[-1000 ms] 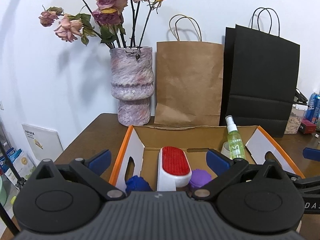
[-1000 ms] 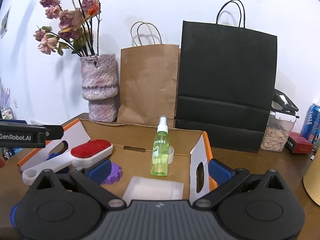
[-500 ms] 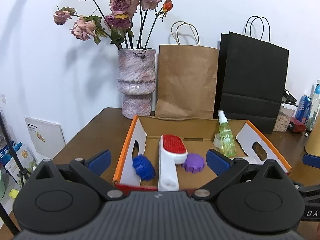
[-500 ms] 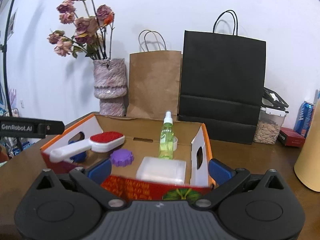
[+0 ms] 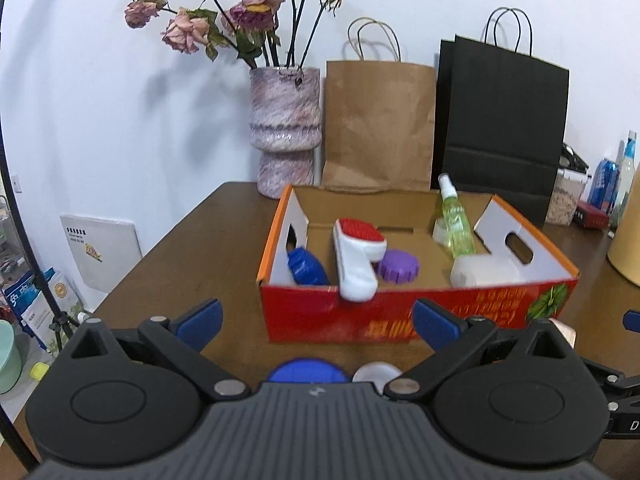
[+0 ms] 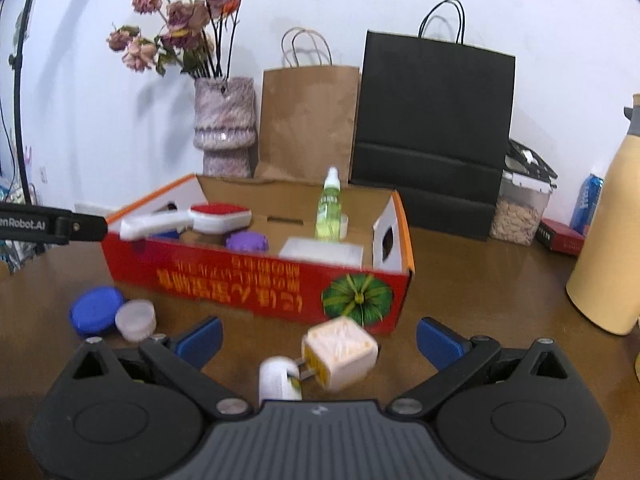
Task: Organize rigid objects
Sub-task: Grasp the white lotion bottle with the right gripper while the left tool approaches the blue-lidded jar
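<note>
A red cardboard box stands on the brown table. Inside it lie a white brush with a red pad, a blue knob, a purple knob, a green spray bottle and a white block. In front of the box sit a blue lid, a small white jar, a cream plug cube and a white cap. My left gripper and right gripper are both open and empty.
Behind the box stand a vase of dried roses, a brown paper bag and a black bag. A tan flask, a nut container and cans sit at the right.
Both grippers have pulled back from the box toward the table's near side. The box's red front and the small items before it have come into view.
</note>
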The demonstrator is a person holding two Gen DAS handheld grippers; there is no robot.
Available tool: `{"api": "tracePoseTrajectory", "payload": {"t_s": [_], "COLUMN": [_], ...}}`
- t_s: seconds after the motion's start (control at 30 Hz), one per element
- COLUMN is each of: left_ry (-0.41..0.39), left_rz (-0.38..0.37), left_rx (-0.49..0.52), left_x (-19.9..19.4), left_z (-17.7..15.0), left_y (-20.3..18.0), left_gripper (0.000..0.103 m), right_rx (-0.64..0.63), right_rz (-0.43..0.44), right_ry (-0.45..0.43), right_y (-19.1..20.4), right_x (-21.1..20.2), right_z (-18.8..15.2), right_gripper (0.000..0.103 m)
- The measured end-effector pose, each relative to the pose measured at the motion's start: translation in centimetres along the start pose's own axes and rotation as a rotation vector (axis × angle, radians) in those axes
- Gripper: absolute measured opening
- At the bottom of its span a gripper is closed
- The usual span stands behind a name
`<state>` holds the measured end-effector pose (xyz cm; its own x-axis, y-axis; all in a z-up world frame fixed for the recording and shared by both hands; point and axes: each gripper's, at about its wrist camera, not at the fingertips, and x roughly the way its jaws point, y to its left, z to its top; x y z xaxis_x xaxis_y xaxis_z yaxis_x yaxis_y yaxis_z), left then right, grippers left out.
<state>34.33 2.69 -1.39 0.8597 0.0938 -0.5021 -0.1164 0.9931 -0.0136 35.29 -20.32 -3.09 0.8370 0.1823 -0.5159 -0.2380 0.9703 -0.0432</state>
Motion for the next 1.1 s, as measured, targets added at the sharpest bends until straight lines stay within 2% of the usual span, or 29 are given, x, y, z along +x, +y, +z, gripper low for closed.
{"api": "tracePoseTrajectory", "payload": {"t_s": [0.57, 0.73, 0.83, 0.93, 0.97, 1.0, 1.07, 1.1], "left_ry": [0.053, 0.06, 0.062, 0.065, 0.066, 0.067, 0.069, 0.071], "left_rz": [-0.016, -0.013, -0.018, -0.023, -0.024, -0.025, -0.026, -0.028], "left_rx": [0.044, 0.025, 0.023, 0.025, 0.023, 0.021, 0.016, 0.013], "left_x": [-0.6, -0.3, -0.2, -0.1, 0.0, 0.0, 0.1, 0.2], "left_z": [-4.9, -5.4, -5.5, -5.6, -5.6, -5.6, -5.6, -5.6], "left_y": [1.8, 2.4, 2.5, 2.5, 2.5, 2.6, 2.7, 2.8], "left_gripper": [0.103, 0.103, 0.103, 0.103, 0.103, 0.103, 0.103, 0.103], "right_rx": [-0.038, -0.023, -0.018, -0.013, -0.011, -0.009, 0.005, 0.015], "right_rz": [0.009, 0.034, 0.044, 0.05, 0.053, 0.054, 0.064, 0.072], "right_ry": [0.079, 0.094, 0.108, 0.118, 0.121, 0.125, 0.14, 0.133], "right_y": [0.6, 0.6, 0.8, 1.0, 1.0, 1.1, 1.2, 1.2], "right_x": [-1.2, -0.3, 0.5, 1.3, 1.6, 1.8, 2.3, 2.3], "right_z": [-3.9, -4.0, -3.9, -3.6, -3.6, -3.5, -3.4, -3.4], "right_gripper": [0.103, 0.093, 0.084, 0.068, 0.058, 0.042, 0.029, 0.027]}}
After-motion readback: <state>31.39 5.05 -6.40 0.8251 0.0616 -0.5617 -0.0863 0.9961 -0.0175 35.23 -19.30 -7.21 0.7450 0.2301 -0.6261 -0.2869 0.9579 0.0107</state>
